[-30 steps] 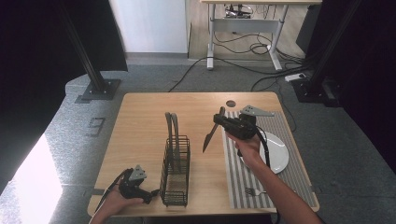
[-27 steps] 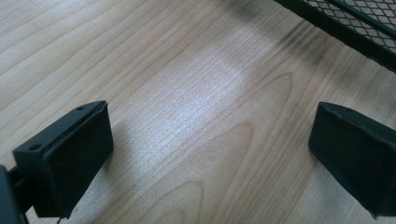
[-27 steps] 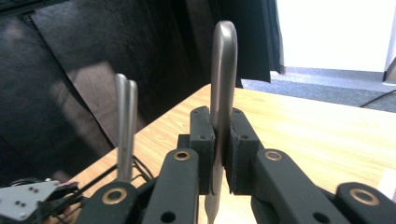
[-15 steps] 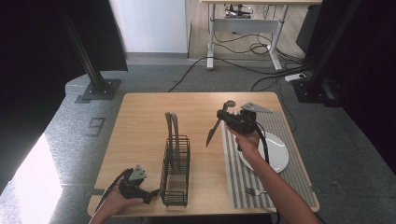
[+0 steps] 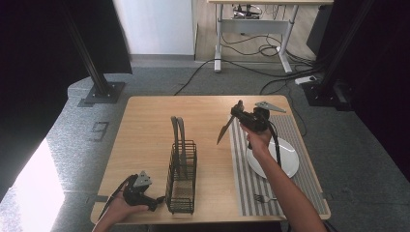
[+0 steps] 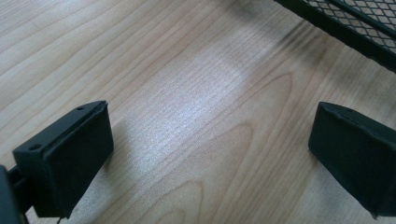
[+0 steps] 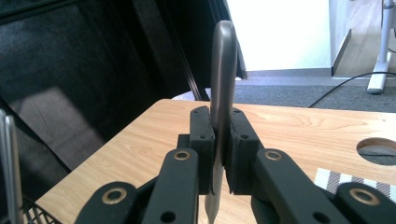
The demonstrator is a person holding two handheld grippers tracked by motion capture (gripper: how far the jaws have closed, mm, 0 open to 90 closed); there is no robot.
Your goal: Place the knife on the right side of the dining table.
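Table knife [image 5: 225, 131] was gripped in right gripper [image 5: 240, 113] jaws above table [image 5: 145, 125]; left gripper [image 5: 155, 200] jaws were held open beside wire cutlery rack [image 5: 182, 179].

High view: fixed above the near edge, facing forward and down, taking in the whole table [image 5: 145, 125] and the floor beyond. Left gripper view: very close to the tabletop, beside the wire rack [image 6: 345, 23]. Right gripper view: raised, looking level across the table's far part. All three share the wooden tabletop.
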